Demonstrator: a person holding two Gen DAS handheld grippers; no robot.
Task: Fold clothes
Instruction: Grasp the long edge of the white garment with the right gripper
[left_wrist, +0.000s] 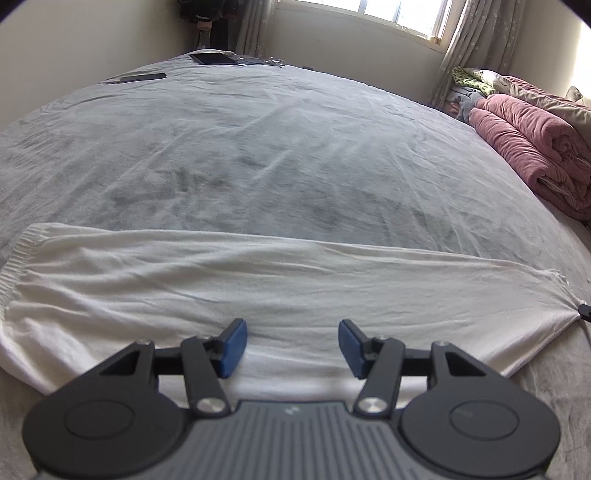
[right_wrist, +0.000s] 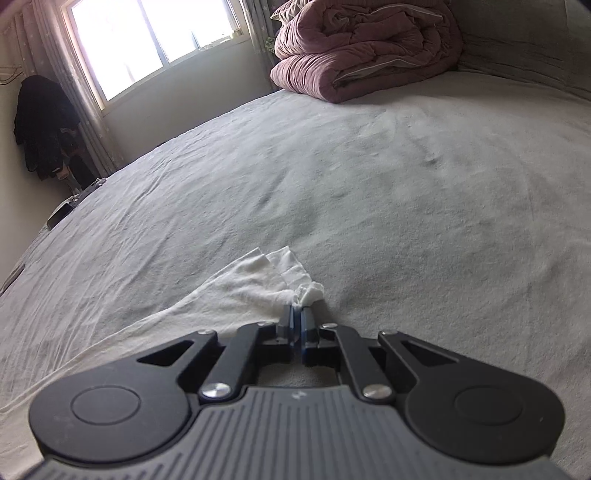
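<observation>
Cloth, a soft white knit garment (left_wrist: 258, 280), lies flat on the grey bed sheet (left_wrist: 258, 147) at six o'clock. Right gripper (right_wrist: 297, 317) pinches its bunched corner tight; left gripper (left_wrist: 291, 347) hangs released above it. It looks light and floppy, so edges are best to grab.

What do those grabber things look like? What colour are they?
Both look alike. The left hand-held gripper has a grey ribbed body, two round black discs, black linkage arms with silver screws, and blue pads on its fingers. The right hand-held gripper has the same parts. No cables or sleeves show.
</observation>
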